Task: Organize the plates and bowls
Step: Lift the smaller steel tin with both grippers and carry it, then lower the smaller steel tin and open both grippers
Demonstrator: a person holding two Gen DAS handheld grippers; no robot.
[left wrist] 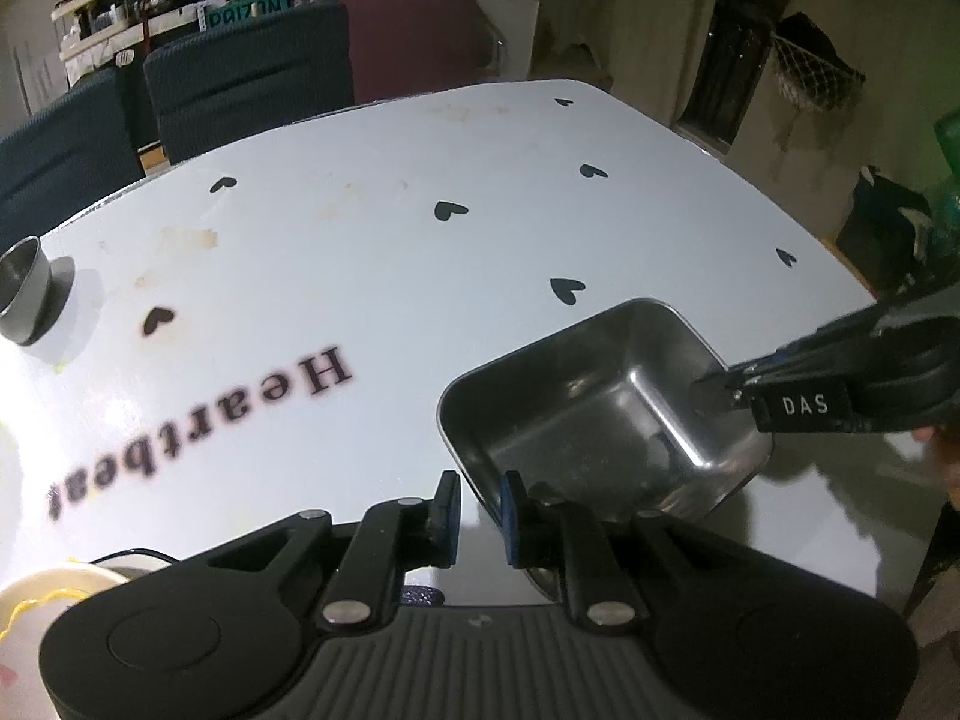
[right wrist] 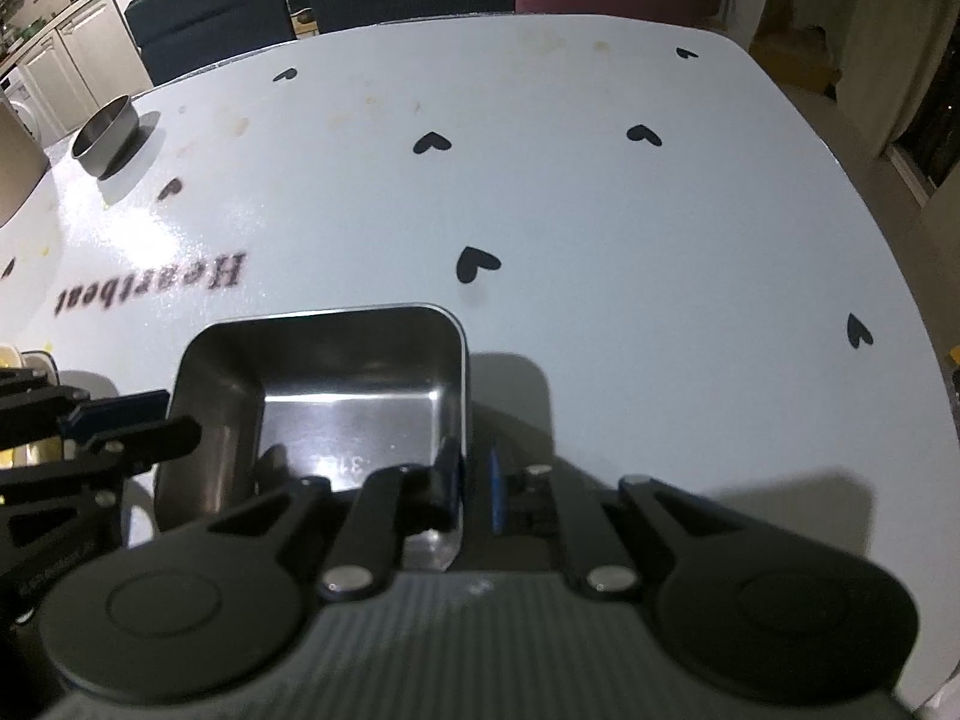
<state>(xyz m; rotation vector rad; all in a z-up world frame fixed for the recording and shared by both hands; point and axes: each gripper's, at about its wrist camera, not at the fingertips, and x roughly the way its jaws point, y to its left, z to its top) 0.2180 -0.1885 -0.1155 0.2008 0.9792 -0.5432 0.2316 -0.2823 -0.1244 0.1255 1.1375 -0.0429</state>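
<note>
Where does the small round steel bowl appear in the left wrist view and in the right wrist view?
Left wrist view: the small round steel bowl sits at the far left edge, partly cut off, on the white table.
Right wrist view: it stands in the upper left, whole, near the table's far edge.
Shared landmark: the printed word "Heartbeat" lies nearer the camera than the bowl in both views.

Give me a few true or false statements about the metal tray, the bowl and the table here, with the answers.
1. The rectangular stainless steel tray is empty. True.
2. The round stainless steel bowl sits inside the tray. False: it stands apart, far across the table.
3. The right claw straddles the tray's wall, one finger inside and one outside. True.
4. The white table is printed with black stars. False: they are black hearts.
</note>
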